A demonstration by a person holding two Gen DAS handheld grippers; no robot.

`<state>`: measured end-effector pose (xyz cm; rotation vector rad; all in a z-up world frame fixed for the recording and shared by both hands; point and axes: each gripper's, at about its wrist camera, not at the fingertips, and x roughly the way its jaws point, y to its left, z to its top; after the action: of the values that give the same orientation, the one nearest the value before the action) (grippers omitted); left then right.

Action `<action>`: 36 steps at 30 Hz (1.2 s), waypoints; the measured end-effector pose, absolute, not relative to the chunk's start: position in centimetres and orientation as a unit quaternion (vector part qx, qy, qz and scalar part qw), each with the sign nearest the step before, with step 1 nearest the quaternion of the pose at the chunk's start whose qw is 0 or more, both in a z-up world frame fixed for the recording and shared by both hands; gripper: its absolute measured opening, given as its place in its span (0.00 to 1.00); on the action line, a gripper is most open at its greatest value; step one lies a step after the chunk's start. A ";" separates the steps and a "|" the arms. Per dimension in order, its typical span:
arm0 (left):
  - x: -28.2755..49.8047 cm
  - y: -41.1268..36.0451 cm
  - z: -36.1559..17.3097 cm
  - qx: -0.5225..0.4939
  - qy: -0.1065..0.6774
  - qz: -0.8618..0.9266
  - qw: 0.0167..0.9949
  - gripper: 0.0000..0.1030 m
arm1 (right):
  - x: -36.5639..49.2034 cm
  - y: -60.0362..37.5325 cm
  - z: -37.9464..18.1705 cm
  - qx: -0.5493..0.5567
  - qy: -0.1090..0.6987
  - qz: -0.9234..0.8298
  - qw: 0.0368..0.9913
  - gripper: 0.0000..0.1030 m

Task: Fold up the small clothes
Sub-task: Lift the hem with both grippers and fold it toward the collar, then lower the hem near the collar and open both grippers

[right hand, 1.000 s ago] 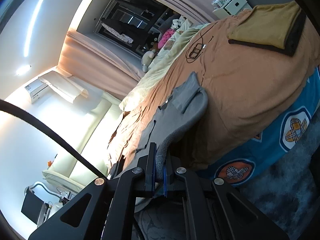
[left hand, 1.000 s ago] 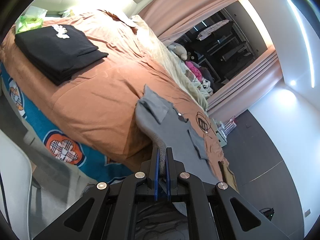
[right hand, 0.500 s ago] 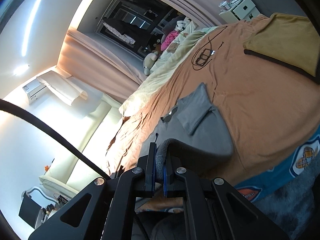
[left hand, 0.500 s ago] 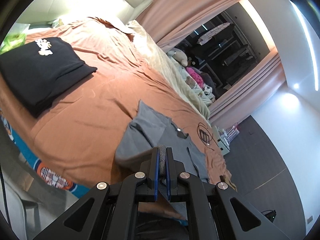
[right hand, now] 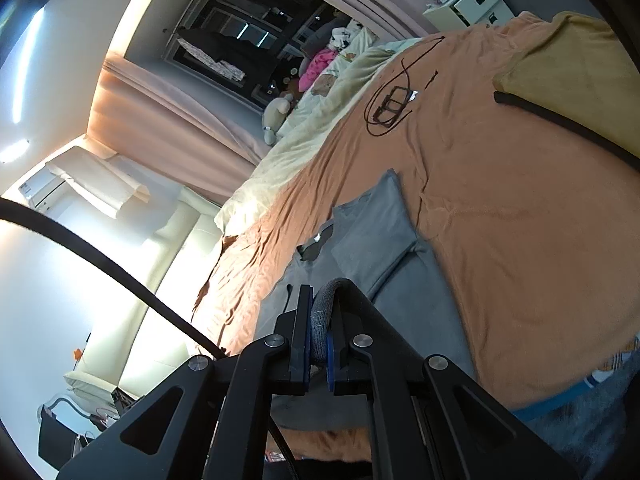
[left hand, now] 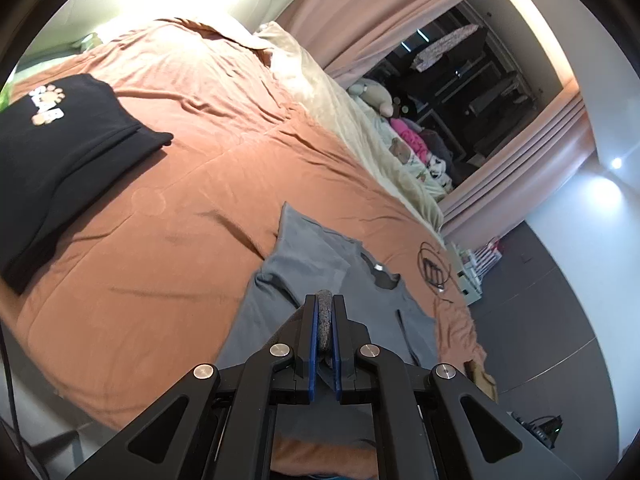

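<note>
A small grey T-shirt (left hand: pixel 320 264) lies spread on the orange bedcover (left hand: pixel 192 184), its sleeves folded inward and collar away from me. My left gripper (left hand: pixel 325 300) is shut on a bunched edge of the shirt's near hem. In the right wrist view the same grey T-shirt (right hand: pixel 380 236) stretches ahead, and my right gripper (right hand: pixel 320 300) is shut on the other part of the hem, the cloth looping up over its fingertips. Both held edges hang lifted above the shirt's body.
A folded stack of black clothes (left hand: pixel 60 140) with a paw print sits at the left on the bed. A folded mustard garment (right hand: pixel 576 80) lies at the right. A cable with glasses (right hand: pixel 392 104) rests beyond the shirt. Pale blanket and soft toys (left hand: pixel 400 128) line the far side.
Both grippers have carried the shirt's hem forward from the bed's edge over the bedcover toward the collar. The shirt now lies further onto the bed, with more cloth lying beneath the grippers.
</note>
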<state>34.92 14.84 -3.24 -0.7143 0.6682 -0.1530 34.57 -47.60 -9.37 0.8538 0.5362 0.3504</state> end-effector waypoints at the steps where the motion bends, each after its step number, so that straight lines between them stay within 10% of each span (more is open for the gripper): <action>1: 35.8 14.7 -3.4 -0.337 0.326 -0.071 0.881 0.05 | 35.1 -47.5 -9.3 0.405 0.258 0.167 0.861 0.02; 36: 56.9 12.8 -8.4 -0.240 0.408 -0.028 0.880 0.06 | 50.1 -44.0 -7.0 0.343 0.345 0.106 0.868 0.02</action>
<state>56.89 12.85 -8.44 -0.5007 0.8507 -0.0577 50.06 -43.97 -6.99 0.7175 0.7212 0.2217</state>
